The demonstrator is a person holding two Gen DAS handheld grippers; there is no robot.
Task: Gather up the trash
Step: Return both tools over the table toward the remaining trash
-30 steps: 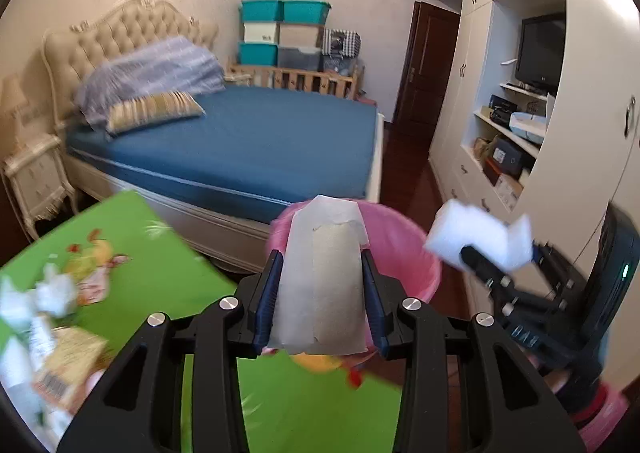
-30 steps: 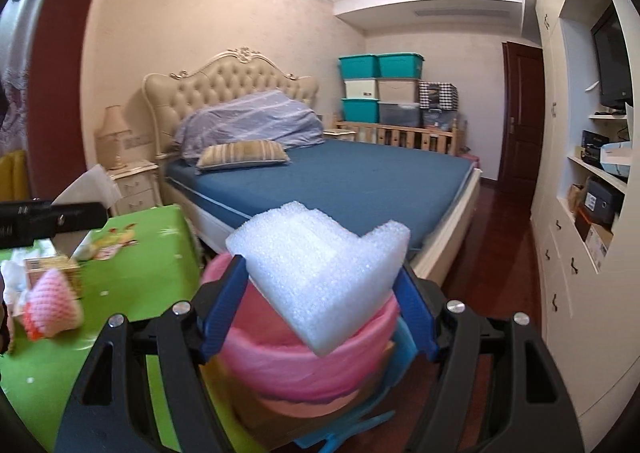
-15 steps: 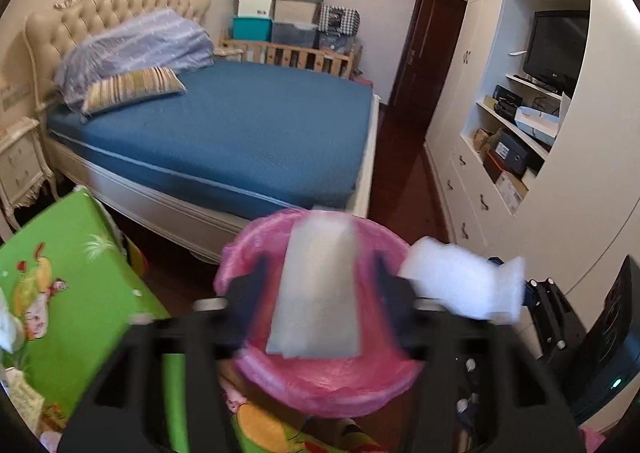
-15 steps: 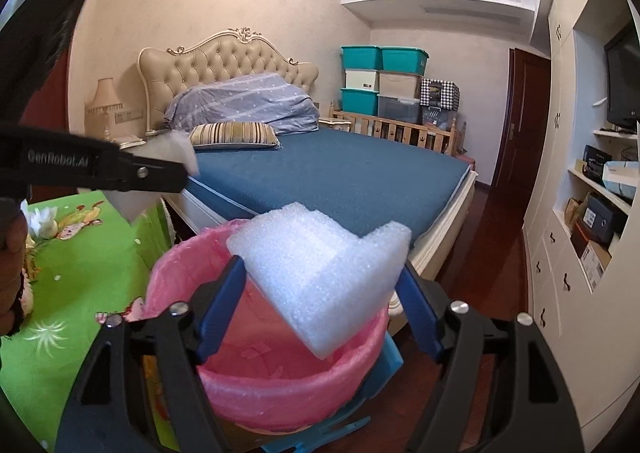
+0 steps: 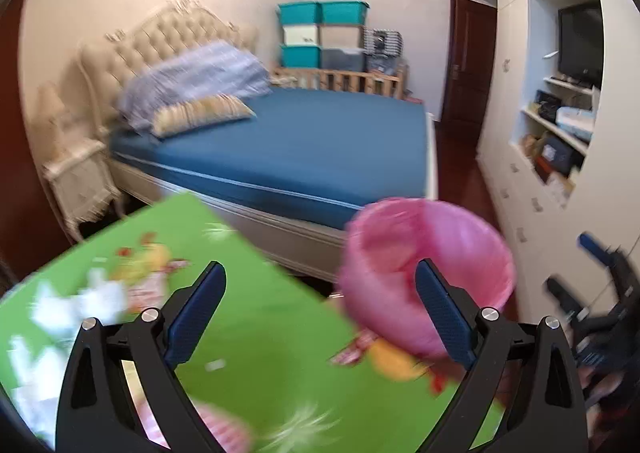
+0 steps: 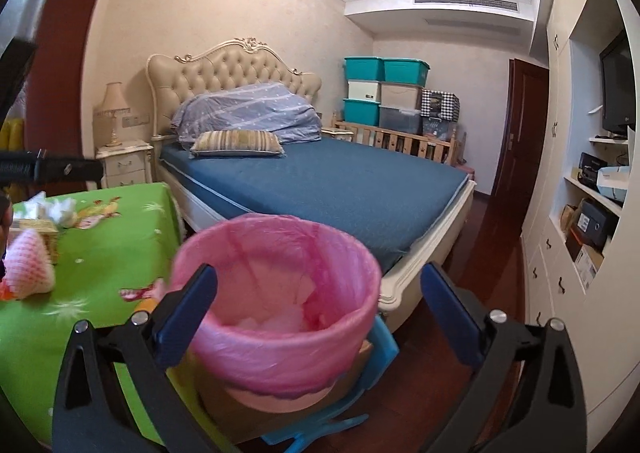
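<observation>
Right wrist view: tissues (image 6: 52,209) and a pink foam net (image 6: 28,263) lie on the green tablecloth (image 6: 100,253) at left. Pink-lined bin (image 6: 276,293) at lower centre holds white scraps. Right gripper (image 6: 318,303) and left gripper (image 5: 320,309) have both just been opening; jaws wide, empty.

I'm working in a home bedroom. A bed (image 6: 340,189) with a blue sheet and tufted headboard (image 6: 228,69) fills the middle, a pillow (image 6: 236,142) and folded duvet (image 6: 248,113) at its head. A nightstand (image 6: 126,163) carries a lamp (image 6: 113,109). Storage bins (image 6: 384,69) stand stacked by the far wall, beside a dark door (image 6: 520,125). White wardrobes (image 6: 560,213) hold a TV (image 6: 618,89).
</observation>
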